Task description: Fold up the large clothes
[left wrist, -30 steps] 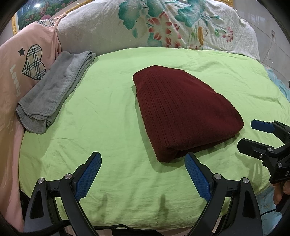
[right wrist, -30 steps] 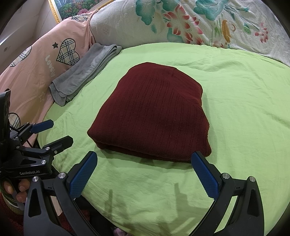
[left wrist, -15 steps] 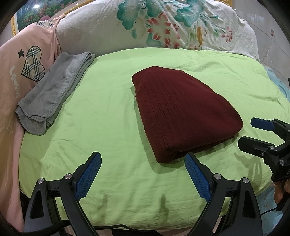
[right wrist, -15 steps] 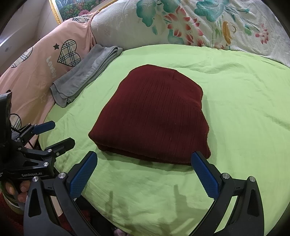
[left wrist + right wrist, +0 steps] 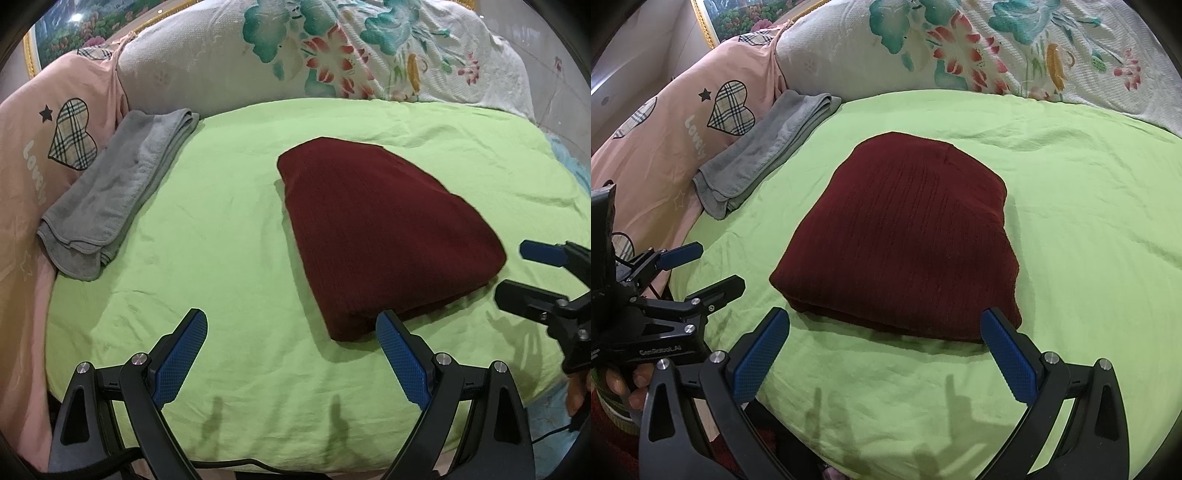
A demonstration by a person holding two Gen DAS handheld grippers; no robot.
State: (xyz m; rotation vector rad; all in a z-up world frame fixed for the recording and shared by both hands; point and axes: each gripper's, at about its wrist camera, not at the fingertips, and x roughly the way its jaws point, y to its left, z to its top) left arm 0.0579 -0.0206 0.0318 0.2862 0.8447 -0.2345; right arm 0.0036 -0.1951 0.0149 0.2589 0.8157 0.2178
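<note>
A dark red ribbed garment (image 5: 384, 229) lies folded in a thick stack on the light green bedsheet (image 5: 229, 258); it also shows in the right wrist view (image 5: 908, 240). My left gripper (image 5: 291, 336) is open and empty, just in front of the stack's near left corner. My right gripper (image 5: 886, 339) is open and empty, just in front of the stack's near edge. Each gripper shows in the other's view, the right one (image 5: 524, 269) at the right edge, the left one (image 5: 705, 269) at the left edge, both open.
A folded grey towel (image 5: 110, 195) lies at the sheet's left side against a pink pillow with plaid hearts (image 5: 48, 155). A white floral quilt (image 5: 332, 55) is bunched along the back. The bed's front edge is just below my grippers.
Both grippers have drawn back slightly from the folded garment, which sits a little further away in the views. Both stayed open and the garment has not moved.
</note>
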